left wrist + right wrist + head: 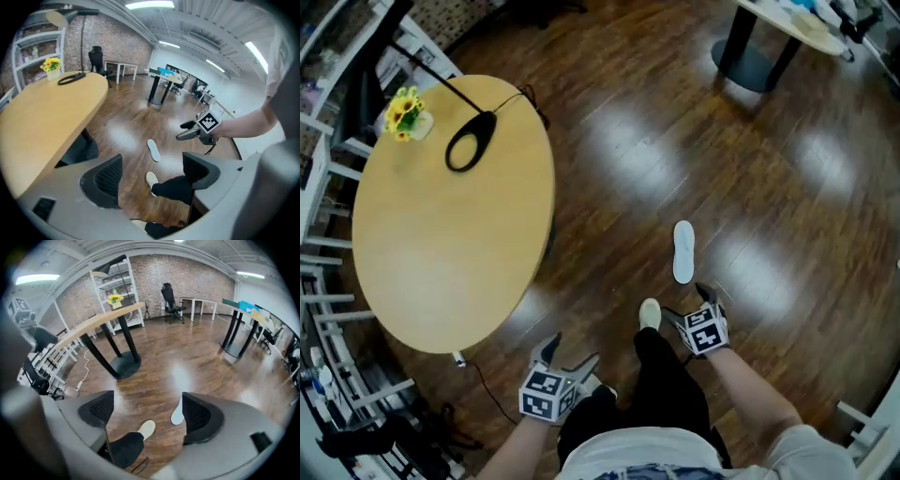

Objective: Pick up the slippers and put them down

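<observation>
We saw the flat white slipper point(683, 251) lying on the dark plank floor point(619, 141), just ahead of a person's pale-shoed foot point(650, 314) and just beyond our right gripper point(687, 302). The round light-wood table point(441, 253) stood to the left, well apart from it, bearing a yellow flower pot point(405, 114) and a black oval loop point(469, 145) side by side at its far edge. Our left gripper point(570, 354) hung near the table's near rim.
</observation>
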